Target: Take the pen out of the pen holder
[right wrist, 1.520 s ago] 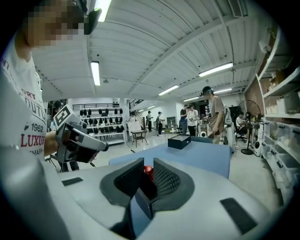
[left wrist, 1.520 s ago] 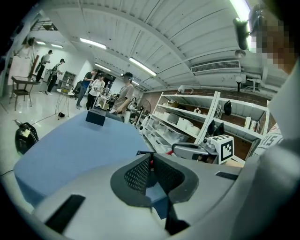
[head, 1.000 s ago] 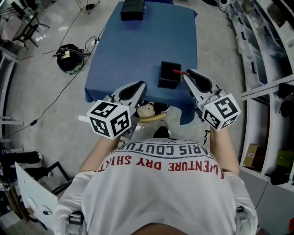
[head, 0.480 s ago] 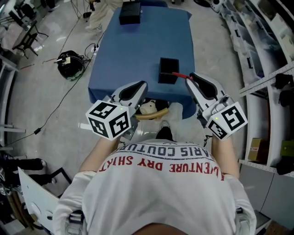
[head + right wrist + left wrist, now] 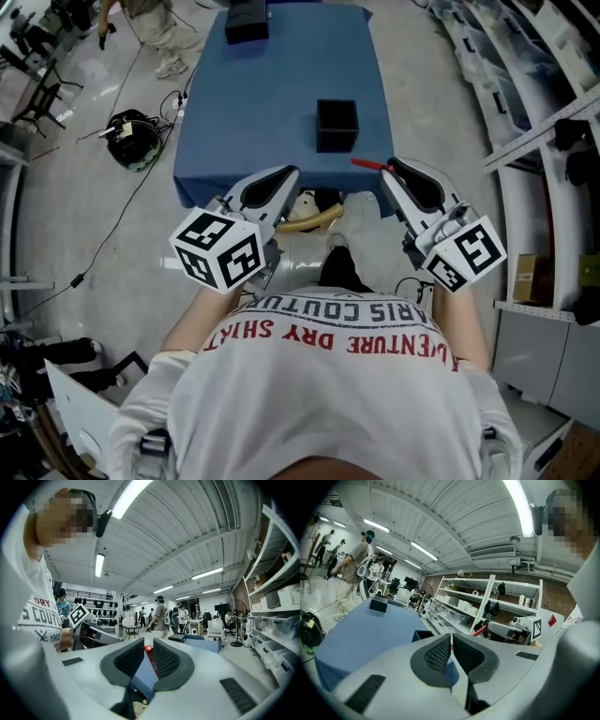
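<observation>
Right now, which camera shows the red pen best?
The head view: the pen lies side-on, held by the right gripper, clear of the pen holder. The right gripper view shows only its end; the left gripper view, a sliver.

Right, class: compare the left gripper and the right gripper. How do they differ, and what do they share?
The right gripper holds a red pen between its fingers; the left gripper holds nothing. The left gripper's fingers are closed; the right gripper's are parted by the pen. Both are white, carry a marker cube and point toward the blue table.
</observation>
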